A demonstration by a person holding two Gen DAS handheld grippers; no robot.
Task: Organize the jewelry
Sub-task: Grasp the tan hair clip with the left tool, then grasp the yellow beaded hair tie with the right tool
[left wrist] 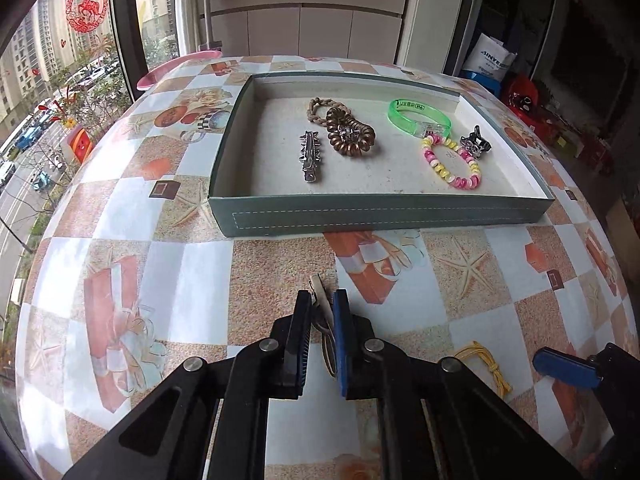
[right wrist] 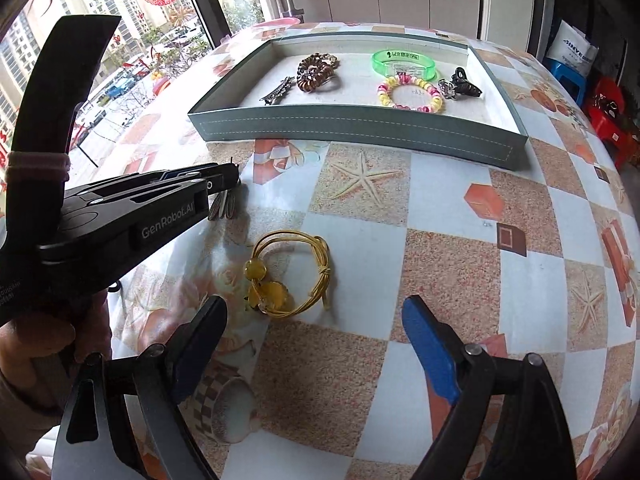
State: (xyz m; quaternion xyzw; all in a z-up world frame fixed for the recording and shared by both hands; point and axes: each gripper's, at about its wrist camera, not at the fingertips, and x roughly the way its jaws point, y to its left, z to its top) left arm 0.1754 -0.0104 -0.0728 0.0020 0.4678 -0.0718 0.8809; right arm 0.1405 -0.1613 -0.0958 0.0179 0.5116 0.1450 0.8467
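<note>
- The left claw is clenched on a small pale hair clip, holding it just above the surface near the front edge.
- The right claw is released, fingers spread wide, hovering over a yellow cord hair tie that lies flat on the surface between the two claws.
- The surface wears a checkered cloth printed with starfish, shells and gift boxes in orange, sand and white.
- Farther back sits a shallow grey-green tray. Its left half holds a spiked silver clip, a brown coil tie and a braided tan band; its right half holds a green bangle, a pink-and-yellow bead bracelet and a black claw clip.
- A pink dish sits at the far left edge.
- Behind stand pale cabinets; the window on the left shows apartment towers, a street and a red horse decal.
</note>
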